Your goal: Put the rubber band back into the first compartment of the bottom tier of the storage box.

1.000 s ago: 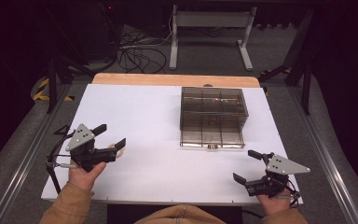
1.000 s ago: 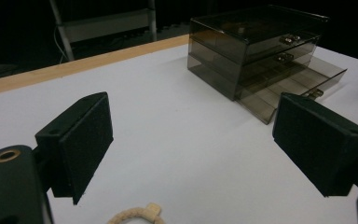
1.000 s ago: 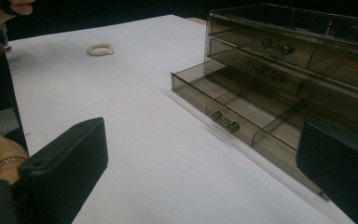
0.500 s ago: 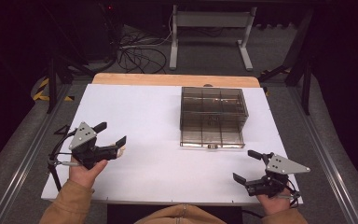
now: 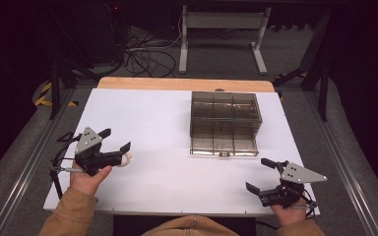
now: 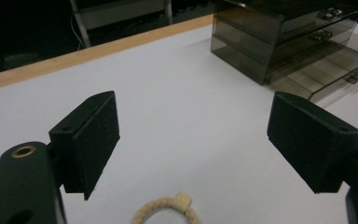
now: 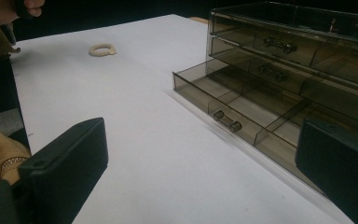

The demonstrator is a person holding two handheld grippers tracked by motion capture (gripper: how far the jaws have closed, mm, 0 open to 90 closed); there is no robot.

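left gripper (image 5: 116, 140) spread over a braided ring (image 6: 166, 210) (untouched), right gripper (image 5: 262, 175) spread near the drawer box (image 5: 225, 123).

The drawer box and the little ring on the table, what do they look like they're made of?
Drawer box: smoky clear plastic, probably acrylic; glossy, with dividers showing through its walls. Ring: beige, matte, braided-looking, likely cord or fabric, though that's hard to confirm.

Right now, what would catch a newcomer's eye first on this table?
The smoky clear drawer box at the white table's far right, its bottom drawer pulled out. Then the small beige braided ring lying near the left gripper, whose jaws are spread wide; the right gripper is open too.
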